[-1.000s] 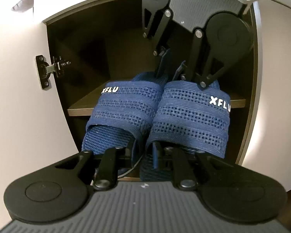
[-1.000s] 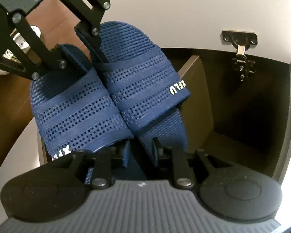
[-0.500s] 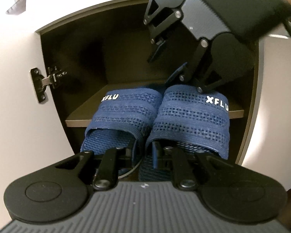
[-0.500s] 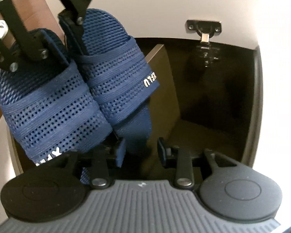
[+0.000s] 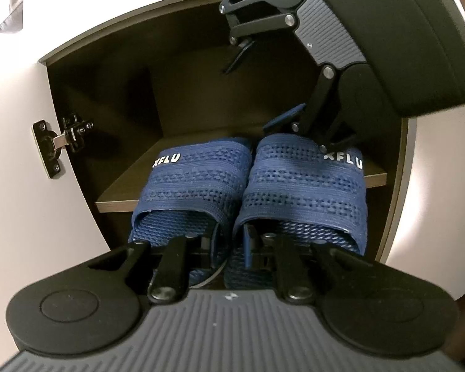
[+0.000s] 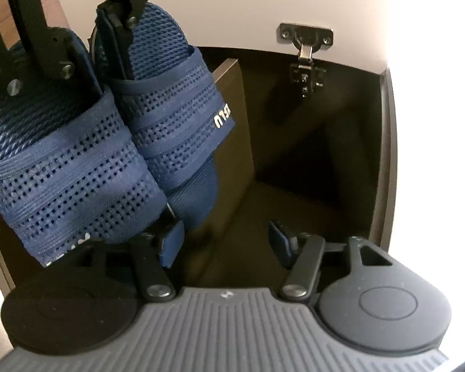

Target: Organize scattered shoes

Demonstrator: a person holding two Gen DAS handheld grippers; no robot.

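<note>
A pair of navy mesh slippers marked XFLU is held side by side, the left slipper [image 5: 195, 173] against the right slipper [image 5: 303, 186]. My left gripper [image 5: 232, 241] is shut on their inner heel edges. Their toe ends reach over the dark shelf board [image 5: 124, 192] inside the cabinet. My right gripper [image 5: 260, 93] hangs open above the toes, one blue pad close to the right slipper's strap. In the right wrist view the slippers [image 6: 62, 167] sit at the left, and my right gripper [image 6: 226, 241] holds nothing.
The cabinet has white sides [image 5: 21, 186] and a dark interior with an upright divider [image 5: 152, 99]. A metal hinge [image 5: 59, 142] sits on the left wall and shows again as a hinge [image 6: 307, 59] in the right wrist view. There is room to the slippers' left on the shelf.
My right gripper opened, let go of the slippers' toe ends and lifted off them. The slippers, still in my left gripper, went further in and lower over the shelf.
</note>
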